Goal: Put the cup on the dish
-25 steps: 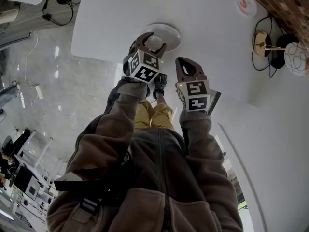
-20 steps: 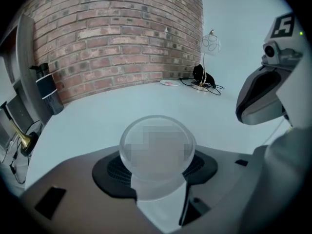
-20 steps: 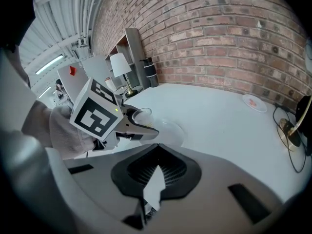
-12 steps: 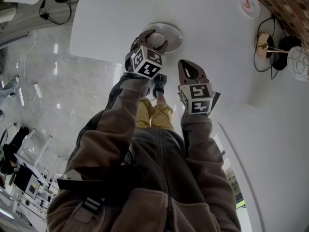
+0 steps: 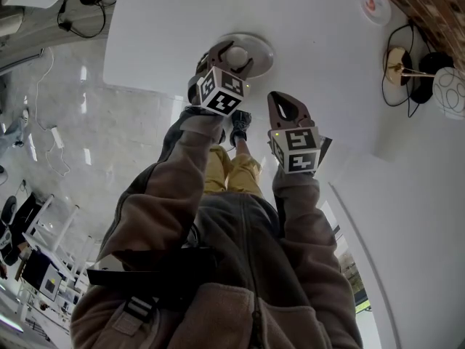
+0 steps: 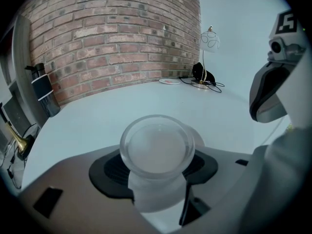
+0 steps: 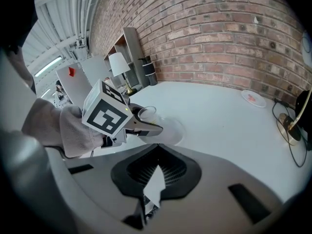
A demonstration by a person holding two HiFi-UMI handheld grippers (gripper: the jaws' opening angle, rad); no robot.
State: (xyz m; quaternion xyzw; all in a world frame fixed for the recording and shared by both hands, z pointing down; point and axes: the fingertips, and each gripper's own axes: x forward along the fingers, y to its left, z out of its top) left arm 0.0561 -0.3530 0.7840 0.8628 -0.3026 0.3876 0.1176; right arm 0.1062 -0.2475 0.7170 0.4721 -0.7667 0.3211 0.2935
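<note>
A frosted translucent cup (image 6: 156,147) sits between the jaws of my left gripper (image 5: 231,57), which is shut on it. In the head view the cup (image 5: 237,55) is over a round white dish (image 5: 260,48) close to the white table's near edge. The right gripper view shows the cup (image 7: 146,114) upright above the dish (image 7: 174,130); whether it touches the dish I cannot tell. My right gripper (image 5: 279,97) hovers to the right of the dish, nearer to me, shut with nothing in it.
A small white plate with a red mark (image 5: 375,3) lies far right on the table (image 5: 167,27). A lamp with black cables (image 5: 407,67) stands by the brick wall. A black bottle (image 6: 43,89) is at the far left. The table edge (image 5: 145,87) drops to a marble floor.
My left gripper has carried the cup a little farther over the dish. The right gripper has hardly moved.
</note>
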